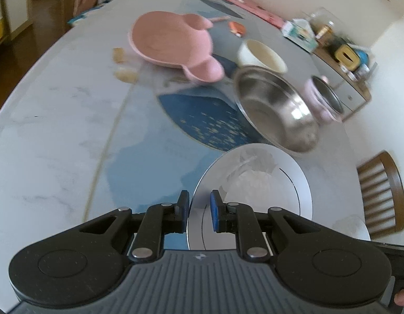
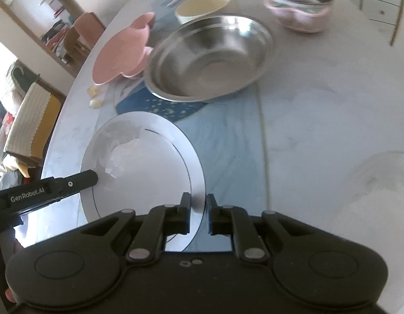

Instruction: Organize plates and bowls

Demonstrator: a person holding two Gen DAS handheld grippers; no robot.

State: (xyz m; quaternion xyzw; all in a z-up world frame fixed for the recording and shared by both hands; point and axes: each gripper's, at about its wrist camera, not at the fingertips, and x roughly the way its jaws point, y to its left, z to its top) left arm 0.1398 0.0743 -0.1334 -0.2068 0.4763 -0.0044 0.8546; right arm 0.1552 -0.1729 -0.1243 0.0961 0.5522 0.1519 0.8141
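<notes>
Both grippers hold one round white ceramic plate with a thin dark ring inside its rim (image 1: 257,183), lifted above the pale marble-patterned table (image 1: 58,120). The left hand-held gripper (image 1: 199,210) has its blue-padded fingers closed on the plate's near-left rim, and the rim passes between the pads. The right hand-held gripper (image 2: 198,213) pinches the rim on the opposite side in the same way, jaws nearly together with the plate edge between them. In the right wrist view the black finger of the left hand-held gripper reaches onto the plate's far-left edge.

Just beyond the plate lies a dark blue round placemat speckled with pale flecks (image 1: 207,120), and on its far side sits a wide shiny stainless steel bowl (image 2: 209,57), upright and empty. Behind the steel bowl stands a cream-white ceramic bowl (image 2: 202,6). Left of the steel bowl, and close to it, rests a pink bear-shaped plate with two round ears (image 1: 165,39). To the right of the steel bowl, set apart from it, is a small pink-sided bowl with a metal liner (image 2: 298,5). Two small pale scraps (image 2: 94,96) lie on the table to the left of the placemat. A wooden slatted chair back (image 1: 380,191) shows past the table's edge, right of the white plate. The view is blurred towards the far objects.
</notes>
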